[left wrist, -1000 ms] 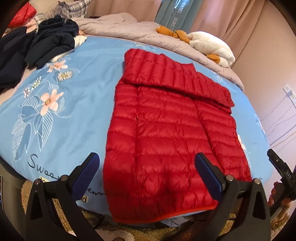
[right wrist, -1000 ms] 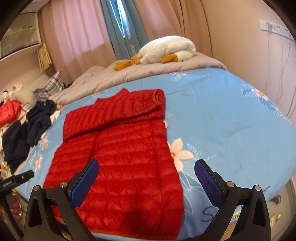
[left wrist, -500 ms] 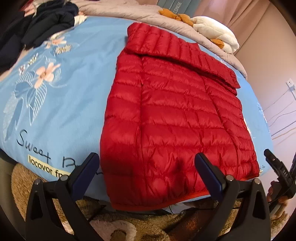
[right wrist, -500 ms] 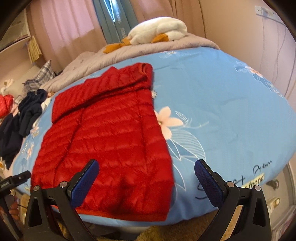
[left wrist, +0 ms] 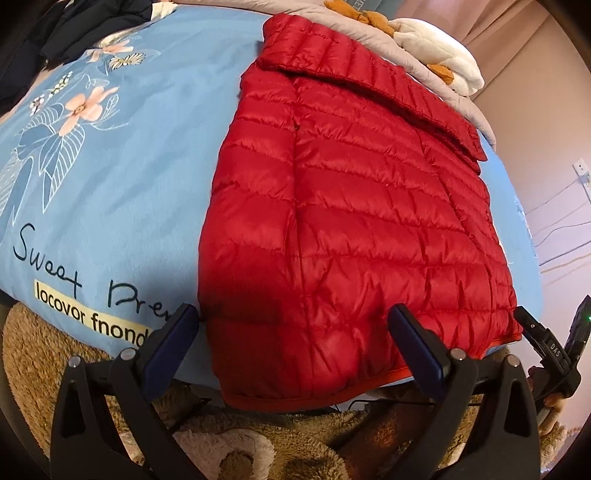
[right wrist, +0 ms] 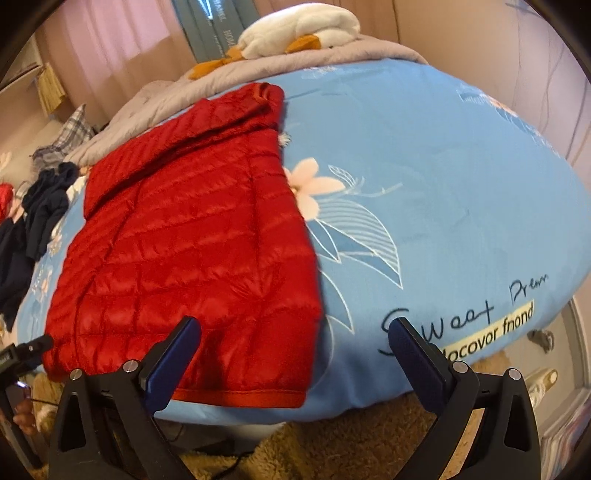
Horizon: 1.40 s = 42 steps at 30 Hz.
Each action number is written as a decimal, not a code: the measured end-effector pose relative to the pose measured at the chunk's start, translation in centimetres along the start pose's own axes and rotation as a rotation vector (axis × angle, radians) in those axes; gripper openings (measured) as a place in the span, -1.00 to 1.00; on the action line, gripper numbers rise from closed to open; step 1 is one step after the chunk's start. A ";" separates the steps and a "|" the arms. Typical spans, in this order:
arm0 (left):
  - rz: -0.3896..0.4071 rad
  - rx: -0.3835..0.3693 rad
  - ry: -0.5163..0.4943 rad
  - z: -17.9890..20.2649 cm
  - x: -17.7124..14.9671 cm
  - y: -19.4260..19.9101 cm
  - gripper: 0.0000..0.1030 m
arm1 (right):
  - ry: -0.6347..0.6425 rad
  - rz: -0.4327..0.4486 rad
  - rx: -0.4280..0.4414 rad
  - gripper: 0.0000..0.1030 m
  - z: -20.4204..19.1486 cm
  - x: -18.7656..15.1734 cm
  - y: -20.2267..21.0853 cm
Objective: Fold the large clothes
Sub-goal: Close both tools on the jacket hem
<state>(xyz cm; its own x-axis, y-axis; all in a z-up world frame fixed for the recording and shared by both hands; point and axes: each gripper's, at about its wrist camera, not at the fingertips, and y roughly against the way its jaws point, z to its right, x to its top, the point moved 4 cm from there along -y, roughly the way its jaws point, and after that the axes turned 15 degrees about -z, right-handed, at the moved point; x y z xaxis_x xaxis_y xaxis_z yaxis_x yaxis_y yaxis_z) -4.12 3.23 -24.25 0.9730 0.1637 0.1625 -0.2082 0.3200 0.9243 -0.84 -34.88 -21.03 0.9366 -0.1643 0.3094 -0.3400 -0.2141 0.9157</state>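
Observation:
A red quilted down jacket (left wrist: 351, 206) lies flat on the blue floral bed cover (left wrist: 110, 177), sleeves folded across its far end, its hem hanging over the near bed edge. My left gripper (left wrist: 295, 347) is open and empty, jaws wide, just in front of the hem's left corner. My right gripper (right wrist: 295, 350) is open and empty, just in front of the hem's right corner of the jacket (right wrist: 192, 236). The right gripper shows at the left wrist view's right edge (left wrist: 554, 354).
A white and orange plush toy (right wrist: 303, 26) lies on a grey blanket (right wrist: 351, 51) at the bed's far end. Dark clothes (right wrist: 40, 206) are piled at the left. A brown shaggy rug (left wrist: 258, 443) covers the floor below the bed edge.
Both grippers have moved down and closer to the jacket's hem at the near bed edge. Both stay open. The jacket has not moved.

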 end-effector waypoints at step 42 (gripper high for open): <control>-0.009 -0.217 -0.056 1.2 -0.2 -1.1 0.61 | 0.053 -0.047 0.091 0.33 -2.6 -0.2 -2.2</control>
<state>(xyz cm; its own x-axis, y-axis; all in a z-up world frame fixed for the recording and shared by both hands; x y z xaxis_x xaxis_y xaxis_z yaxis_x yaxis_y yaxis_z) -3.98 1.70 -24.89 0.9777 0.1095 0.1790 -0.2098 0.5159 0.8306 -0.10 -31.89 -22.46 0.9540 -0.1014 0.2821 -0.2998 -0.3073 0.9032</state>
